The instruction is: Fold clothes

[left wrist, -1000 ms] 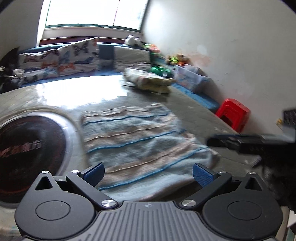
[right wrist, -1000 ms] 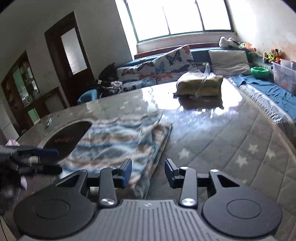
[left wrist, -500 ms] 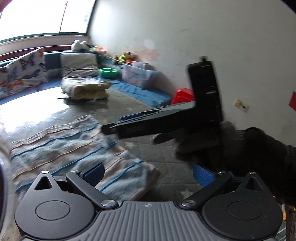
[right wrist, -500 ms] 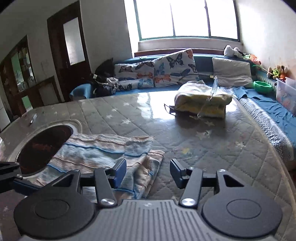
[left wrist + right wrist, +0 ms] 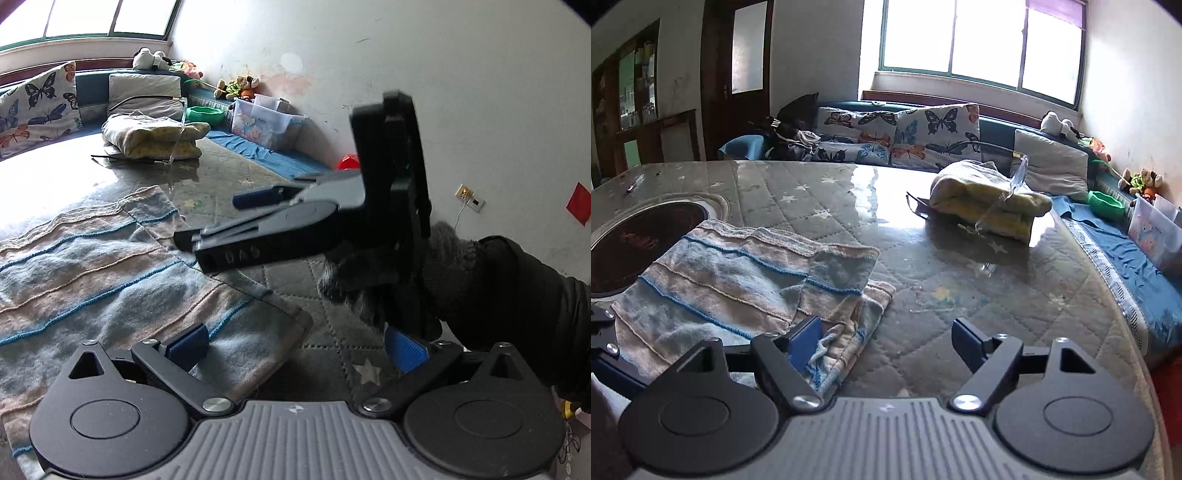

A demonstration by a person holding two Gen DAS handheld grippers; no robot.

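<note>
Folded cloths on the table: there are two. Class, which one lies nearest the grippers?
The blue-and-beige striped towel, lying flat just ahead of the right gripper. The yellow folded bundle sits far back, toward the butterfly cushions.

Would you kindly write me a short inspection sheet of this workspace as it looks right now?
Surface: quilted star-print table cover under glossy clear film.
Job's things: striped towel, partly folded, one corner doubled over.
Clutter: folded yellow bundle; dark round inset.
Grippers: left gripper open, empty; right gripper opening, nothing between its jaws, the towel's edge just below.
Cables: white cord hanging from wall socket.
Surroundings: butterfly cushions, window, plastic bin.
</note>
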